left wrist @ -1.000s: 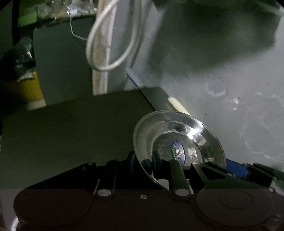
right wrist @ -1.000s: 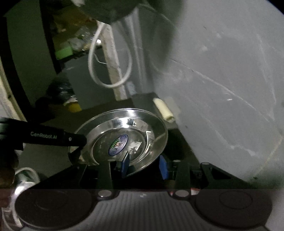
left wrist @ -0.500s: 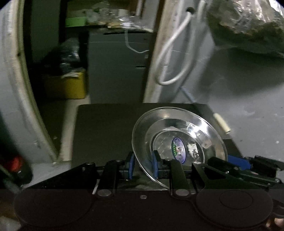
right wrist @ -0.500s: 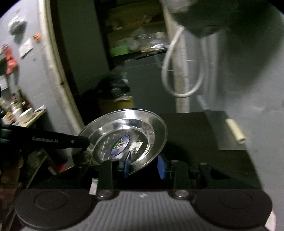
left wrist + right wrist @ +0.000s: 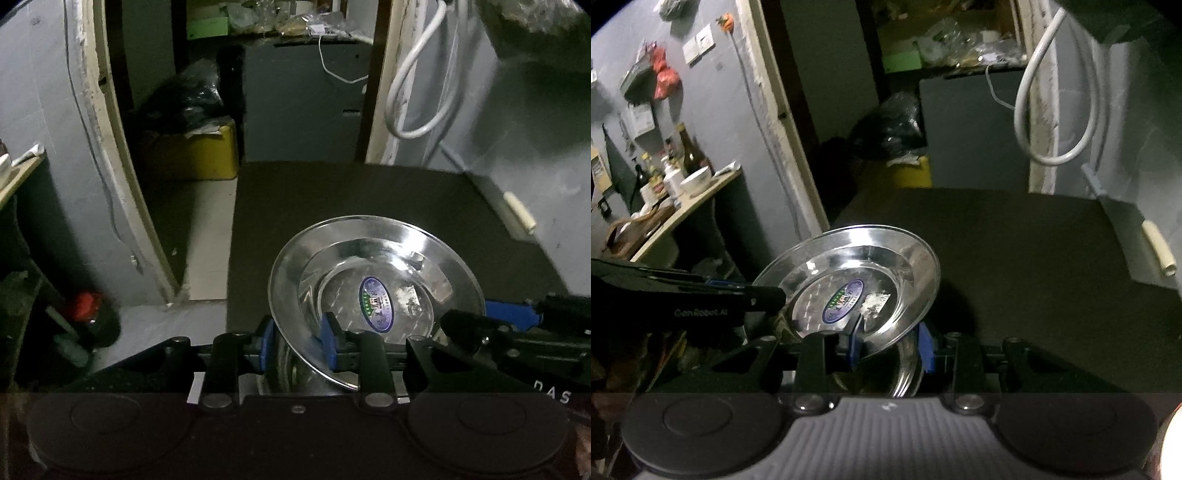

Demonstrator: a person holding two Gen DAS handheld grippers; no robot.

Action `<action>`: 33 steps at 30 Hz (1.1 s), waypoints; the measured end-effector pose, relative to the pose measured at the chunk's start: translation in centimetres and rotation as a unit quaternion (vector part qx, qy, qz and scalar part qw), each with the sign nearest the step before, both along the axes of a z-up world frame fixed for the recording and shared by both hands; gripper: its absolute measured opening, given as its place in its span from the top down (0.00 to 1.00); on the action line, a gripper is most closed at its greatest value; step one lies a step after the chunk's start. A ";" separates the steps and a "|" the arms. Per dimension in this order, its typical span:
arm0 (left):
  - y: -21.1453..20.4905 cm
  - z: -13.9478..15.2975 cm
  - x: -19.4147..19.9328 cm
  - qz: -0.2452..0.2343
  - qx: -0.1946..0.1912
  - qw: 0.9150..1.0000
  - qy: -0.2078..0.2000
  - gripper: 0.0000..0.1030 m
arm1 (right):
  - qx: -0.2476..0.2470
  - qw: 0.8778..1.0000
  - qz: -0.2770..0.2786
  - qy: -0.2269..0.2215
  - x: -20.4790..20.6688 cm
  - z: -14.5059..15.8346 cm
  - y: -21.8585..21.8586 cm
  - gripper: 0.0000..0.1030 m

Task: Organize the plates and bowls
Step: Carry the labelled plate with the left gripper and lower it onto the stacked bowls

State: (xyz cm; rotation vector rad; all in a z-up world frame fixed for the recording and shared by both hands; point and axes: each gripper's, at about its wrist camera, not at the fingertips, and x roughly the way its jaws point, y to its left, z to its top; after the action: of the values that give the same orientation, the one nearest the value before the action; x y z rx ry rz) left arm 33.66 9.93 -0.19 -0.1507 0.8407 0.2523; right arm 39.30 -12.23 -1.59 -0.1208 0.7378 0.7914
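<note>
Dim room, dark table [image 5: 369, 206] mid-frame: both the left gripper [image 5: 299, 341] and right gripper [image 5: 892, 345] clench one steel plate [image 5: 373, 295], not yet set down; sorting looks barely begun.

plate [image 5: 376, 280] above table [image 5: 332, 199] | bin [image 5: 192, 151] behind table | hose [image 5: 417, 74] right-rear

Dark tabletop [image 5: 369, 199]; pale cylinder [image 5: 520, 211] at right edge.

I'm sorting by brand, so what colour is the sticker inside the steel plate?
The sticker is a blue-purple oval with green, clearest in the left wrist view.
</note>
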 end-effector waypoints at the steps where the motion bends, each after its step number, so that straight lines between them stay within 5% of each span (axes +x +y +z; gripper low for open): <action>1: -0.1 -0.2 -0.2 -0.001 0.006 1.000 0.004 0.69 | -0.003 1.000 0.002 0.002 -0.1 -0.1 0.2 0.65; 33: -1.6 -1.5 -1.6 0.007 0.023 0.999 0.042 0.66 | -0.038 0.998 0.035 0.027 0.1 -0.3 0.7 0.64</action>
State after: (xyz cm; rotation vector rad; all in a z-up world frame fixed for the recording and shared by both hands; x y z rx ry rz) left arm 32.02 8.37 -1.69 -0.1032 0.9159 0.2925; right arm 39.40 -11.50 -1.91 -0.1958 0.8197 0.8367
